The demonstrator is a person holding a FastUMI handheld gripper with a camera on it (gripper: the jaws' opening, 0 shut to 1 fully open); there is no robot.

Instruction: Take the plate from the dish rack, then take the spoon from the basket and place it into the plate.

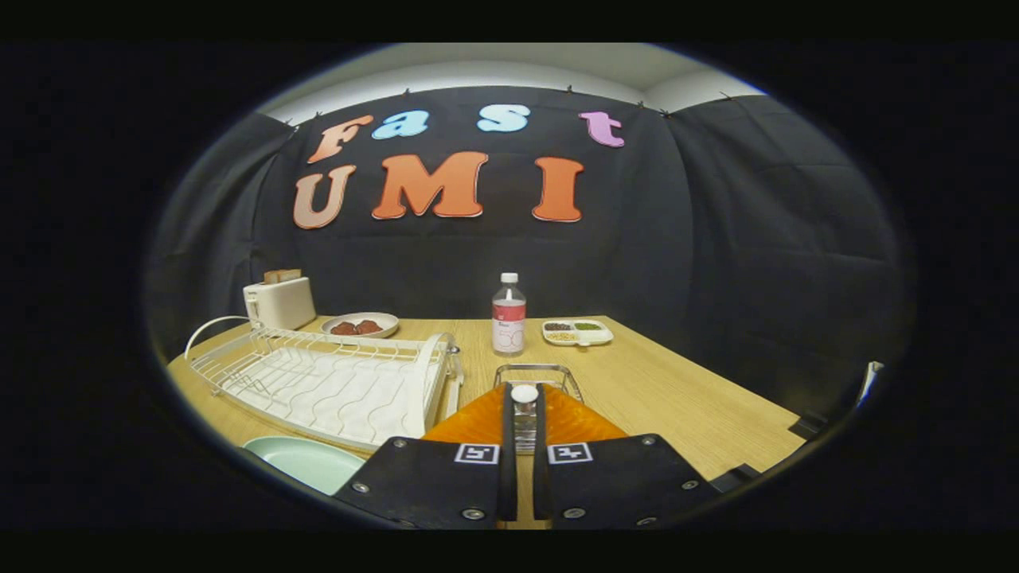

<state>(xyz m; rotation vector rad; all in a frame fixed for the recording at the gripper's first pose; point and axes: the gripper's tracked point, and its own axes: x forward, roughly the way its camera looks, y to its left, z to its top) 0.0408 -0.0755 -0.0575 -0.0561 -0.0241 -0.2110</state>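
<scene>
We note the gripper (524, 418) clenched on a slim white-tipped spoon (524, 395) above the wire basket (538, 371), pale green plate (306, 461) lying beside the white wire dish rack (334, 382); with 2 fingers pinching narrowly, it may slip.
</scene>
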